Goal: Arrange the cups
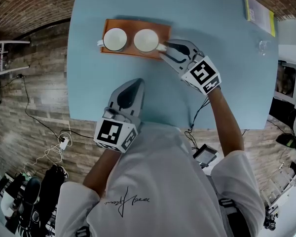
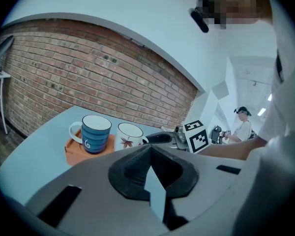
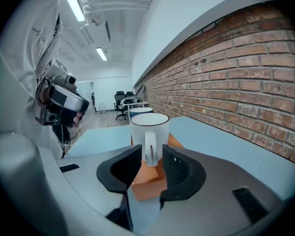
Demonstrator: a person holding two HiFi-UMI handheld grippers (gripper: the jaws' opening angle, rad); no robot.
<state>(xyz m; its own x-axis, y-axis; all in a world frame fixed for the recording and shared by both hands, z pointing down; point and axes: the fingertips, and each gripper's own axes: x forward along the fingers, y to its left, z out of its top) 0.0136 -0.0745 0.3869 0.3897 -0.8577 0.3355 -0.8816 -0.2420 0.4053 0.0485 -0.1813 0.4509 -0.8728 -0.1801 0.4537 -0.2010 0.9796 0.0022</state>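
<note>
An orange tray point(image 1: 110, 24) near the table's far edge holds two cups side by side. The left one is blue-striped point(image 2: 94, 134), the right one white with a leaf print point(image 2: 129, 135). My right gripper point(image 1: 166, 50) reaches the white cup point(image 1: 146, 40) from the right. In the right gripper view the cup's handle point(image 3: 151, 149) stands between the open jaws, with gaps to both pads. The blue cup point(image 3: 140, 111) shows behind it. My left gripper point(image 1: 135, 83) hovers over the table nearer the person, shut and holding nothing, pointing toward the tray.
The light-blue table point(image 1: 212, 93) ends close to the person's body. A yellow-green booklet point(image 1: 259, 9) and a small glass point(image 1: 264, 46) lie at its far right. Brick wall runs behind the table. Cables lie on the wooden floor at left.
</note>
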